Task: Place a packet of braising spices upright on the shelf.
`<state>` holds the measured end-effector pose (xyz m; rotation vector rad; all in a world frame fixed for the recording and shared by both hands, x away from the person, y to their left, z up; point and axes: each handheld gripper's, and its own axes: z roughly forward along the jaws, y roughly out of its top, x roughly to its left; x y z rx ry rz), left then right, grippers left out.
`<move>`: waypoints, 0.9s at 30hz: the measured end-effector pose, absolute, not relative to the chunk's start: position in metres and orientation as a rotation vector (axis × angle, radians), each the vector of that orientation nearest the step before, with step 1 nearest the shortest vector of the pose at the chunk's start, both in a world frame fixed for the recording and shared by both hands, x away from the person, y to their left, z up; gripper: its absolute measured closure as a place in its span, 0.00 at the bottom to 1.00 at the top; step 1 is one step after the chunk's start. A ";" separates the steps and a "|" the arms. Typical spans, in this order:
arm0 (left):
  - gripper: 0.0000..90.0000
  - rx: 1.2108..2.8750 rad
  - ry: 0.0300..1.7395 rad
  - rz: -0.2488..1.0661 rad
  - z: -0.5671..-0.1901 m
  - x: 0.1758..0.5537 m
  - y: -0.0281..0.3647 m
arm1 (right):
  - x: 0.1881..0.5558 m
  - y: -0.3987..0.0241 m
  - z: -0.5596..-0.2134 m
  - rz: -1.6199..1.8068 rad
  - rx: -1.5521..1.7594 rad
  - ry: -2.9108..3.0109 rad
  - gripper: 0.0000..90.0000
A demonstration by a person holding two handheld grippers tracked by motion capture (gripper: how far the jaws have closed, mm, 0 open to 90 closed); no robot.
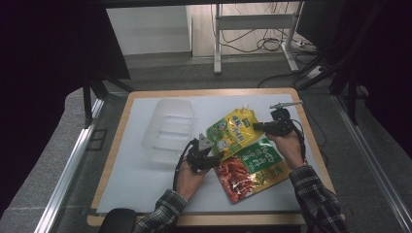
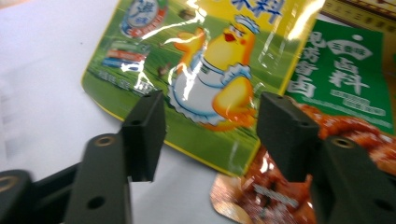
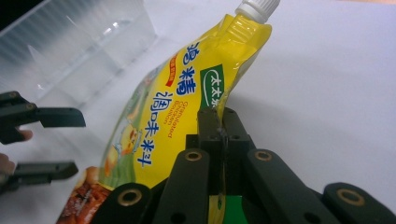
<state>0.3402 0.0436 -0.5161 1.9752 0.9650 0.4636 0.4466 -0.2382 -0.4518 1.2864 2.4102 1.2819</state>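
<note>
Right gripper view: right tool clamping yellow pouch edge.

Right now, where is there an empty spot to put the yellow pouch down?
Bare white mat lies left of the left hand-held gripper, in front of the clear plastic tray. It is crowded on the right, where the yellow pouch overlaps the green and red pouch.

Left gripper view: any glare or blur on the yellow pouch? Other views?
Left gripper view: white glare streaks on the yellow pouch, print soft, near jaws slightly blurred. Right gripper view: pouch lettering sharp, clear plastic tray soft behind it. High view: dark surroundings, white table mat evenly lit, mild sheen on the pouch.
</note>
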 end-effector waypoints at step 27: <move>0.07 1.993 0.912 0.338 -0.519 0.286 0.072 | 0.438 -0.212 -0.396 1.364 1.126 2.442 0.99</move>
